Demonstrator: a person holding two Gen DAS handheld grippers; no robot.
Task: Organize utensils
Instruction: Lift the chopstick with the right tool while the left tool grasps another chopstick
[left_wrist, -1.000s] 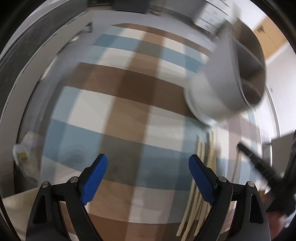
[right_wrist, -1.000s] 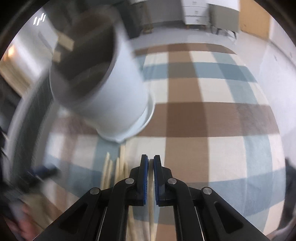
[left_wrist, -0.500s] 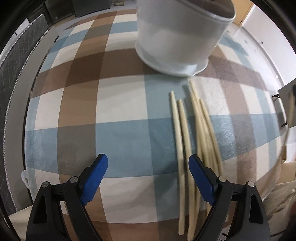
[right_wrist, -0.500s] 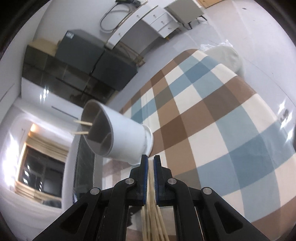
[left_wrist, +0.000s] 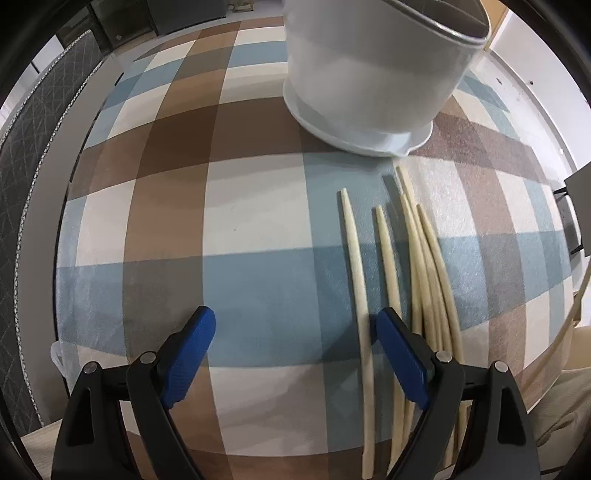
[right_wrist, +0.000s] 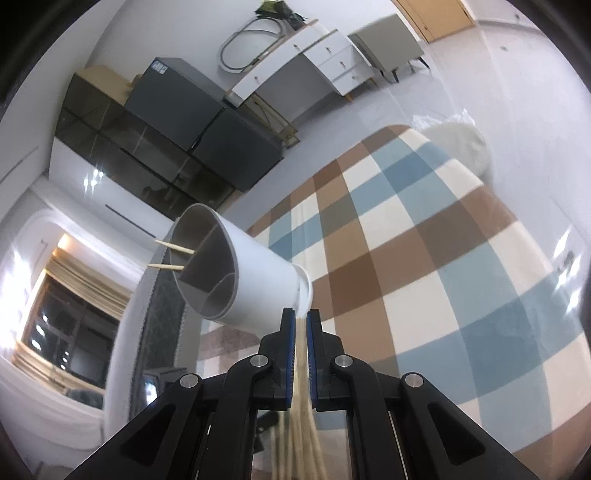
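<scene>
Two chopsticks (right_wrist: 173, 247) already stand in the white holder (right_wrist: 258, 273); several chopsticks on the counter (left_wrist: 424, 266) remain beside the released left tool (left_wrist: 295, 334), the right tool (right_wrist: 301, 317) clenched on one.

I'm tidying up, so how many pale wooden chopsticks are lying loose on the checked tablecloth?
5. Two pale wooden chopsticks lie apart on the left, one and another. Three bunch together on the right, crossing. More may be hidden beneath the left hand-held gripper.

Left gripper (left_wrist: 295, 354) jaws wide apart; right gripper (right_wrist: 301, 325) jaws nearly closed.
</scene>
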